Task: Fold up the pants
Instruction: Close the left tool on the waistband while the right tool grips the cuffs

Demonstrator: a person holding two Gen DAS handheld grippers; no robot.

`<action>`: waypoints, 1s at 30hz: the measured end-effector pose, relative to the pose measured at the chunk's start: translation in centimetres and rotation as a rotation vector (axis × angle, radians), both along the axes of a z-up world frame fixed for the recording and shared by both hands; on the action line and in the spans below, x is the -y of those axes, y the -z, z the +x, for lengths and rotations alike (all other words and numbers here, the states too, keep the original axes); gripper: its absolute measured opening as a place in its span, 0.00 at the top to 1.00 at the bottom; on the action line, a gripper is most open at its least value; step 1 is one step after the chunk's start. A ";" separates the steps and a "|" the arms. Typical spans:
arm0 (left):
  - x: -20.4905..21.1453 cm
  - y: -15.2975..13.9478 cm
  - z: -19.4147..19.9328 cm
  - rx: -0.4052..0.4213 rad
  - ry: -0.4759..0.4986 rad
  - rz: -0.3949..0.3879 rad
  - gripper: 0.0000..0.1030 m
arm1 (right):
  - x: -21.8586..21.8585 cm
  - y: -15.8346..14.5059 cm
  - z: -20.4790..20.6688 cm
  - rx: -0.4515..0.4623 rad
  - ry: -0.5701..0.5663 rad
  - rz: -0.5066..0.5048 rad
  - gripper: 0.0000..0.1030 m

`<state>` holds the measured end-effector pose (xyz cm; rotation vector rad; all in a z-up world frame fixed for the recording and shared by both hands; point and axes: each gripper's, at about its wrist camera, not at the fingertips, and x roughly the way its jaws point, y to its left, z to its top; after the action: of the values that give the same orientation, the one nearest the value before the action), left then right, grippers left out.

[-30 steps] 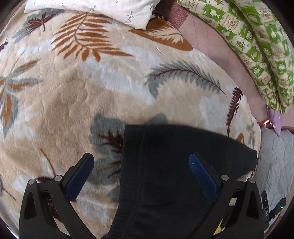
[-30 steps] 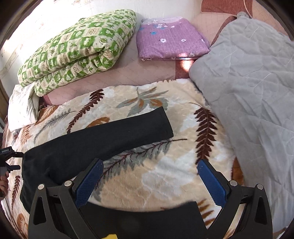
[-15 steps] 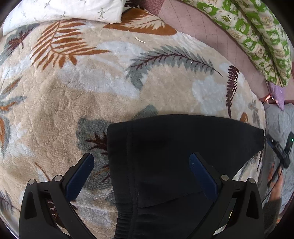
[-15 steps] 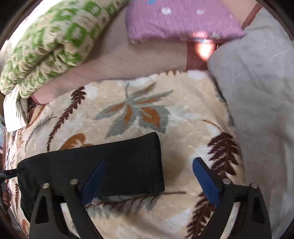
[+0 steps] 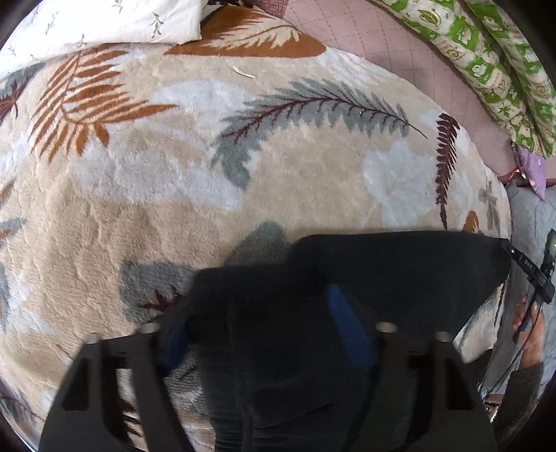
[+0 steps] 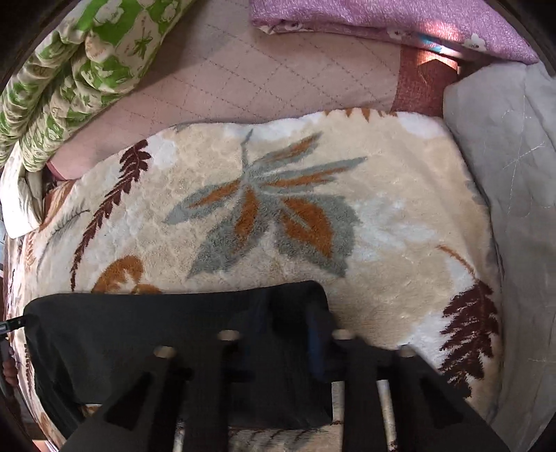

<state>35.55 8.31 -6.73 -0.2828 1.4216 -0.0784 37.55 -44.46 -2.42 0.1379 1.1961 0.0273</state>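
Black pants lie on a beige leaf-print blanket. In the left wrist view my left gripper has its blue-padded jaws closed in on the waistband end, with the black cloth bunched between them. In the right wrist view my right gripper is closed on the cuff end of a pant leg, which stretches off to the left. The right hand and its gripper show at the far end of the pants in the left wrist view.
A green-and-cream quilt, a purple folded cloth and a grey quilted cover lie around the blanket. A white pillow is at the far left. A pink quilted sheet lies beyond the blanket.
Both grippers have come down onto the pants and closed on them: the left on the waistband, the right on the leg cuff. One second ago both were open above the cloth.
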 end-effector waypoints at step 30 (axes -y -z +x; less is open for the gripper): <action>0.1 -10.0 -8.8 0.274 -0.077 0.033 0.70 | -1.8 -9.5 -12.6 0.214 -0.070 -0.127 0.93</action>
<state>26.74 8.23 3.25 -0.2874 1.1378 -0.0292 24.94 -42.65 7.08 -0.0185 0.9852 0.0262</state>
